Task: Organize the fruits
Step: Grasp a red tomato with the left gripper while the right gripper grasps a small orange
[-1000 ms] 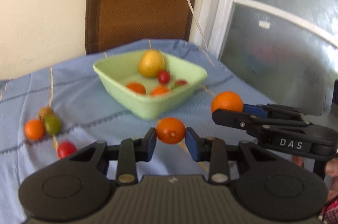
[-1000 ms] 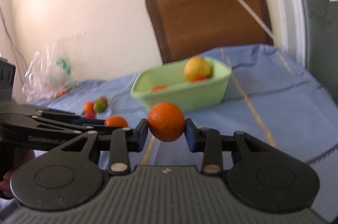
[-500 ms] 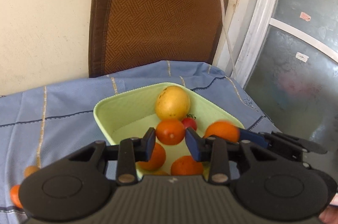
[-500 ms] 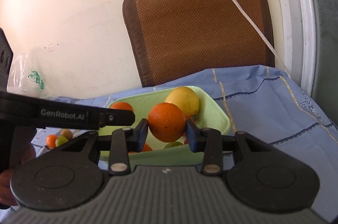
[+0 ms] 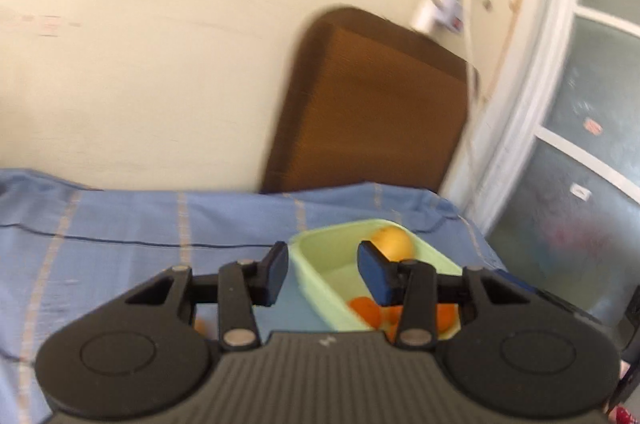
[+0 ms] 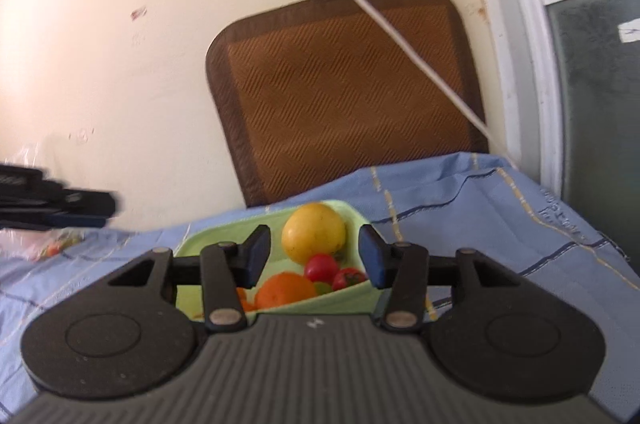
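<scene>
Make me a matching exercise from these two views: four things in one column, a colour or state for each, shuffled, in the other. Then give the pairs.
Things:
1. bowl
2. cloth
3. right tool
4. mat

Colours or states:
A. brown, leaning on the wall
B. open, holding nothing
C. pale green, with fruit inside
D. blue, with thin stripes

Pairs: 1-C, 2-D, 3-B, 4-A

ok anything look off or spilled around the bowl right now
Nothing spilled or damaged: the green bowl sits upright on the blue cloth with the fruit inside. Both grippers, left and right, have just been opening and are empty.
</scene>
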### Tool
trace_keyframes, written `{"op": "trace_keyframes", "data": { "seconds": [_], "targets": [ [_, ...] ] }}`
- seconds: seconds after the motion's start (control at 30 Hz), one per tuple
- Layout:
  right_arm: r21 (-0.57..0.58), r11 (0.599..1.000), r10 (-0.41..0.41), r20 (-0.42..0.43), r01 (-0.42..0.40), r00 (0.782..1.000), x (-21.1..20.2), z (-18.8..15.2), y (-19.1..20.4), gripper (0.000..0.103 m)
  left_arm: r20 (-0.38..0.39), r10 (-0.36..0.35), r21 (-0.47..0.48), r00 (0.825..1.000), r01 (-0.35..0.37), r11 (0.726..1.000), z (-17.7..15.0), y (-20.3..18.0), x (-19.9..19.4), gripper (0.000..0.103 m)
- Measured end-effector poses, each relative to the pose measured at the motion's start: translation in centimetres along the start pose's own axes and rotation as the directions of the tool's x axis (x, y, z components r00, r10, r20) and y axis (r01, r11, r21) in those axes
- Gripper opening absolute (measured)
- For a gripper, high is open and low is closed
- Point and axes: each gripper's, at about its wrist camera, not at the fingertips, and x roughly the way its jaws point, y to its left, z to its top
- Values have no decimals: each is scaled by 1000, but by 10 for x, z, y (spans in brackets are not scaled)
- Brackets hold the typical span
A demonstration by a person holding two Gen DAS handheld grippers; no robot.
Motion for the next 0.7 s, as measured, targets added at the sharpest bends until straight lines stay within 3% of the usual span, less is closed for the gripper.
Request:
{"op": "trace_keyframes", "data": {
  "seconds": [0.1,0.2,0.33,0.4,0.47,0.57,0.63,0.7],
  "targets": [
    [16,1000,-19,31,19,999,-5,0,-1,50,12,106,-8,994,-106,994,-9,25,-28,39],
    [22,1000,-2,51,1,999,-12,1,5,46,-19,158,-17,987,-158,987,-26,43,-43,39],
    [-7,998,66,47,-66,997,-24,-1,26,46,-74,129,16,989,-128,992,-50,41,-43,40],
    [-31,994,103,23,-102,994,-27,-2,40,46,-99,115,56,988,-110,992,-60,31,-36,53],
    [-48,988,144,-16,-145,989,-25,-3,53,46,-115,103,95,988,-92,991,-67,21,-26,53],
    [-80,967,234,-96,-242,967,-18,-3,75,46,-141,97,136,985,-78,988,-75,11,-9,53],
    [-125,950,269,-137,-286,953,-12,-4,92,46,-162,101,155,982,-75,985,-81,7,2,50],
    [-160,932,296,-181,-325,938,-2,-4,108,47,-188,122,165,975,-91,982,-87,7,9,28]
  ]
}}
